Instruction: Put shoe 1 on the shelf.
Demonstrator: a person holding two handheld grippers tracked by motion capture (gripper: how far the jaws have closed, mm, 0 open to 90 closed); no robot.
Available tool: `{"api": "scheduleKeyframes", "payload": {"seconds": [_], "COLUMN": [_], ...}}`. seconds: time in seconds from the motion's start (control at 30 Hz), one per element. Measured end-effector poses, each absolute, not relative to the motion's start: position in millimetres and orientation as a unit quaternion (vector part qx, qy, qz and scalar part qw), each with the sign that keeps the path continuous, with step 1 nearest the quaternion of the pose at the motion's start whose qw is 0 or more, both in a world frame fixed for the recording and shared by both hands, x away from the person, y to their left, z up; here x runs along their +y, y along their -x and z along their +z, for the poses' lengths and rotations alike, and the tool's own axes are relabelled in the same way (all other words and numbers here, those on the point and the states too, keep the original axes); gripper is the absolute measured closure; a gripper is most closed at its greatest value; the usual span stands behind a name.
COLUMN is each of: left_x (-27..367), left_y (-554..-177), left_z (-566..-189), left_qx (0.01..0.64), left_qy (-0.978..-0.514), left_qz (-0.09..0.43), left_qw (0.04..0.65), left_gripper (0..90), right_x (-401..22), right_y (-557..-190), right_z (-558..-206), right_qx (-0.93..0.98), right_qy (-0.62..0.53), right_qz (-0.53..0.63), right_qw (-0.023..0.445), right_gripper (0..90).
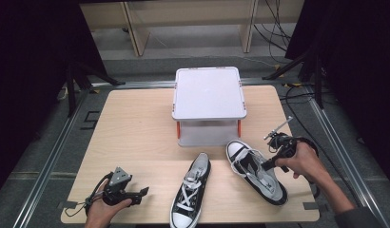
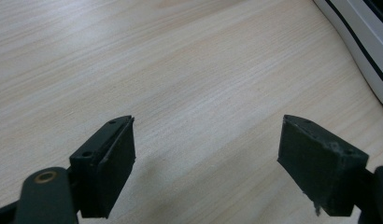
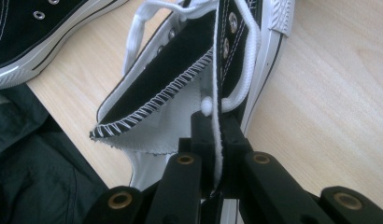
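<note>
Two black-and-white lace-up sneakers lie on the wooden table. My right gripper is shut on the right sneaker, gripping it at its open collar. In the right gripper view the jaws pinch the thin black side wall of that sneaker beside a white lace, and the tongue hangs to the left. The left sneaker lies free near the front edge, toe toward me. My left gripper rests at the front left, and its jaws stand open over bare wood.
A white lidded box on orange legs stands at the back centre, just behind the sneakers. The left sneaker's sole edge runs along the top right of the left gripper view. Dark clothing lies past the table's edge in the right gripper view.
</note>
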State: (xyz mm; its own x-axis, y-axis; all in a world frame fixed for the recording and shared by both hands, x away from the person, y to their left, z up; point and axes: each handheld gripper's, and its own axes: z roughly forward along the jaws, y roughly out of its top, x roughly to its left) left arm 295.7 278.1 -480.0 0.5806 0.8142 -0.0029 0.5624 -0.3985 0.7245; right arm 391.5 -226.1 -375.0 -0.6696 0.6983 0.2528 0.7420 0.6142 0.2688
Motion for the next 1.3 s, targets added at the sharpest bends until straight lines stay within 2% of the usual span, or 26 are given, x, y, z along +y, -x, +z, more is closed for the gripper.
{"api": "scheduleKeyframes", "payload": {"seconds": [0.4, 0.57, 0.6, 0.67, 0.73, 1.0, 1.3], "left_x": [277, 279, 277, 280, 279, 277, 279], "left_y": [-294, -296, -294, -296, -297, -294, -294], "left_z": [-481, -480, -480, -480, -480, -480, -479], "left_qx": [0.436, 0.422, 0.437, 0.418, 0.417, 0.437, 0.438], "left_qy": [-0.809, -0.817, -0.808, -0.819, -0.819, -0.807, -0.804], "left_qz": [0.175, 0.181, 0.175, 0.182, 0.183, 0.175, 0.177], "left_qw": [0.353, 0.35, 0.355, 0.348, 0.348, 0.356, 0.361], "left_gripper": [18.4, 18.5, 18.4, 18.5, 18.4, 18.4, 18.4], "right_x": [-210, -199, -193, -190, -180, -147, -102], "right_y": [-385, -385, -384, -385, -384, -387, -413], "right_z": [-338, -315, -303, -298, -279, -246, -211], "right_qx": [-0.911, -0.919, -0.92, -0.922, -0.923, -0.931, -0.928], "right_qy": [0.365, 0.344, 0.339, 0.331, 0.322, 0.288, 0.274], "right_qz": [-0.179, -0.186, -0.191, -0.197, -0.207, -0.221, -0.251], "right_qw": [0.069, 0.055, 0.05, 0.047, 0.04, 0.033, 0.025], "right_gripper": [88.2, 88.2, 88.2, 88.2, 88.2, 88.3, 88.3]}}
